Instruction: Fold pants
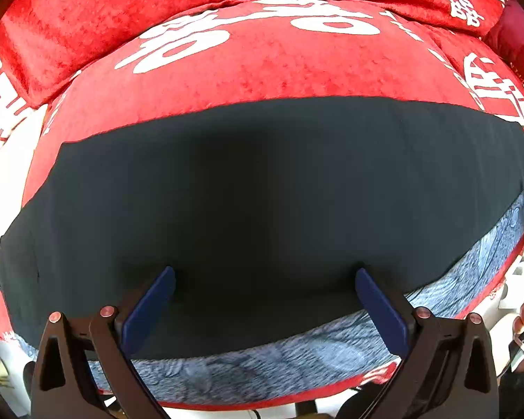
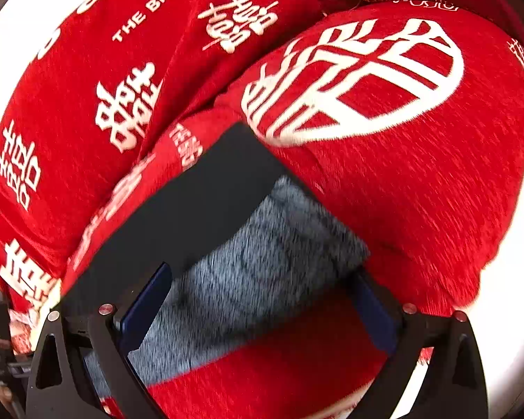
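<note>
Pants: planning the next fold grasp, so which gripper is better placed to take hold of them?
Probably the left gripper: open, squarely over the dark pants near their front edge. The right gripper, also open, sits off their end, over grey-blue fabric.

the pants (image 1: 262, 188) lie flat across the bedspread (image 1: 262, 70), a pillow (image 1: 104, 10) behind them. the left gripper (image 1: 265, 279) sits over their near edge.

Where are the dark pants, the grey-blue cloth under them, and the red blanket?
pants (image 1: 262, 181), left wrist view, middle of the dark fabric.
grey-blue cloth (image 2: 262, 262), right wrist view, its centre.
red blanket (image 1: 262, 66), left wrist view, beyond the pants.
</note>
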A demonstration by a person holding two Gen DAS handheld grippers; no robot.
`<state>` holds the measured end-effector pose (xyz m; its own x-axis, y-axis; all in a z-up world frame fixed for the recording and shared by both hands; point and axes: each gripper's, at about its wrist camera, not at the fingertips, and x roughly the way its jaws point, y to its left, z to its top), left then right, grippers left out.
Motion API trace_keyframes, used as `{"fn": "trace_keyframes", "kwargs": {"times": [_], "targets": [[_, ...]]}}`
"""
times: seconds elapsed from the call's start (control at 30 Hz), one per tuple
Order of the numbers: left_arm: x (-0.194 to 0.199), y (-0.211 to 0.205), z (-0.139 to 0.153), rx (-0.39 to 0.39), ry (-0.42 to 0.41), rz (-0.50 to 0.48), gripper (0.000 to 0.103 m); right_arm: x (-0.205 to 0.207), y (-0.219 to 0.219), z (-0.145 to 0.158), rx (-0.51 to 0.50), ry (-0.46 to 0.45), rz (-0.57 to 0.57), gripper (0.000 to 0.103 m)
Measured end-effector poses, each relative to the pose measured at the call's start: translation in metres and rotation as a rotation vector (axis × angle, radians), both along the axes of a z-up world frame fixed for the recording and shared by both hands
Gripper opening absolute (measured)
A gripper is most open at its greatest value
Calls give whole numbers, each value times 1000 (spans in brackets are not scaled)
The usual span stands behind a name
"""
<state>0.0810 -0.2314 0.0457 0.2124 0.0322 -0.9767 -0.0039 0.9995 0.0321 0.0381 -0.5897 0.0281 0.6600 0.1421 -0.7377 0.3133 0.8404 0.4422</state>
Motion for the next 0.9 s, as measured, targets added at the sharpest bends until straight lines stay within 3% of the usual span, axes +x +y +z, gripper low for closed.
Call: {"fn": "trace_keyframes", "kwargs": {"times": [0.03,0.1,0.2,0.33,0.43,0.5,0.67,0.73,0.77,0.9], "targets": [[1,-2,0,2,-2,-3,103,-1,1,2,-7,-4,6,93],[3,-5,1,-3,-5,2,103,-8,7,5,-18,-12,40,66],[-1,-9,1,-7,-16,25,103,-13,10,1,-20,-27,49,63],[18,-12,-1,-8,-18,46,103,7,10,4,-19,-32,36,63],[28,-17,-1,-19,-11,78,103,24,21,9,-28,-26,88,63],[31,-20,-2,-17,-9,110,103,28,32,12,-78,-5,124,52],[43,-42,-2,6,-7,128,103,28,35,11,-92,11,128,52],[45,-43,-4,15,-17,128,103,29,37,16,-129,32,125,40],[45,-42,-5,10,-20,129,103,29,39,21,-148,30,126,19],[40,-50,-5,62,-69,88,103,18,58,63,-191,-63,147,15]]}}
